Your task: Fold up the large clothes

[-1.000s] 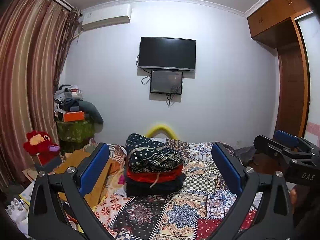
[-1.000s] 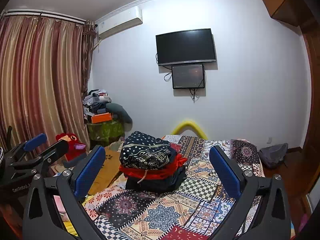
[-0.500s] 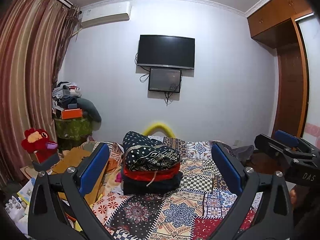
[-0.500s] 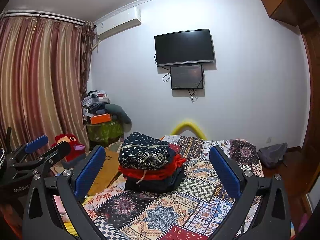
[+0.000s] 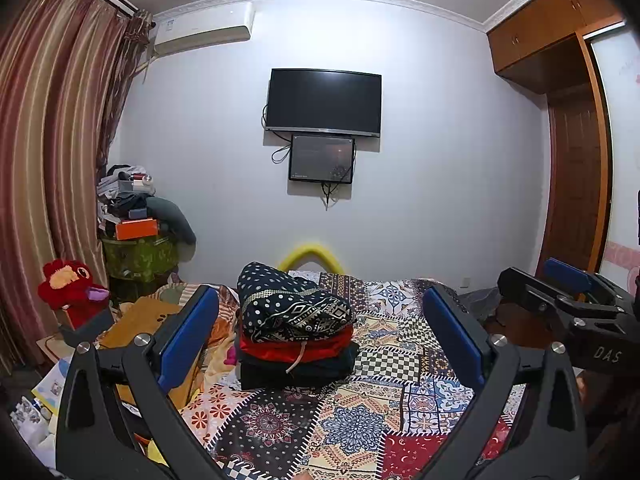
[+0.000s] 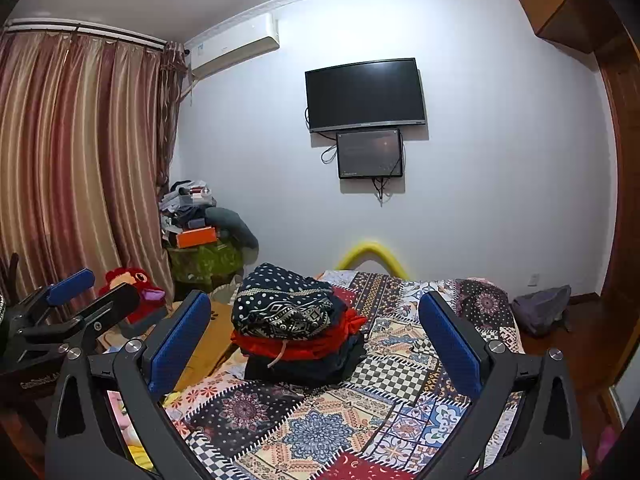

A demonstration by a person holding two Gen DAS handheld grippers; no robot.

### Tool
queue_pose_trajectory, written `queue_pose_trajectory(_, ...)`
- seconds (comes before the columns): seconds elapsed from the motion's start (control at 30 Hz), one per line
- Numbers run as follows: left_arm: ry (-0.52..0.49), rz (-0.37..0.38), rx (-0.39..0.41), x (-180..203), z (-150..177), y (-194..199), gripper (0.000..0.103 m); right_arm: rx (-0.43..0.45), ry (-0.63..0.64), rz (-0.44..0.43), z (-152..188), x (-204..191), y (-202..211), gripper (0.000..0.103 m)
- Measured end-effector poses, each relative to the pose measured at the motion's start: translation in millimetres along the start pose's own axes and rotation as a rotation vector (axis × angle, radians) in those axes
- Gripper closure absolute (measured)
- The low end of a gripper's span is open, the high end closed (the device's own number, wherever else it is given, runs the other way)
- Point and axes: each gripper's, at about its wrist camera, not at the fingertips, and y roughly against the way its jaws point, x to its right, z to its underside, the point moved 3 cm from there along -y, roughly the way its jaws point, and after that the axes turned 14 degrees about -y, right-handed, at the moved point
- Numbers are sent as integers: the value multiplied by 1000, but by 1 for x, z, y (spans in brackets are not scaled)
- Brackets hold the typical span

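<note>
A stack of folded clothes [image 5: 294,332] sits on the patchwork bedspread [image 5: 360,424]: a dark dotted patterned piece on top, a red one under it, a dark one at the bottom. It also shows in the right wrist view [image 6: 296,328]. My left gripper [image 5: 320,336] is open and empty, held above the near part of the bed. My right gripper [image 6: 316,336] is open and empty too. Each gripper shows at the edge of the other's view: the right gripper [image 5: 560,300] on the right, the left gripper [image 6: 68,300] on the left.
A red plush toy [image 5: 70,284], cardboard [image 5: 140,316] and a cluttered green stand [image 5: 138,252] lie left of the bed. A yellow arch [image 5: 312,254] stands behind it. A TV [image 5: 324,102] hangs on the far wall. A grey bag [image 6: 542,308] lies on the floor at right.
Both cameras have tilted or lifted slightly, so the bed and clothes stack sit a little lower in view. Both grippers stay open and empty.
</note>
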Motion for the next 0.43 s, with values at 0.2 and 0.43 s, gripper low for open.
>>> queue_pose_trajectory(0.2,-7,-7,1,0,1,-1,0,-3,0,2,0,0,-2,0)
queue_pose_trajectory(0.43,-14,-9,0,0,2,-3,0,-11,1,3,2,0,-4,0)
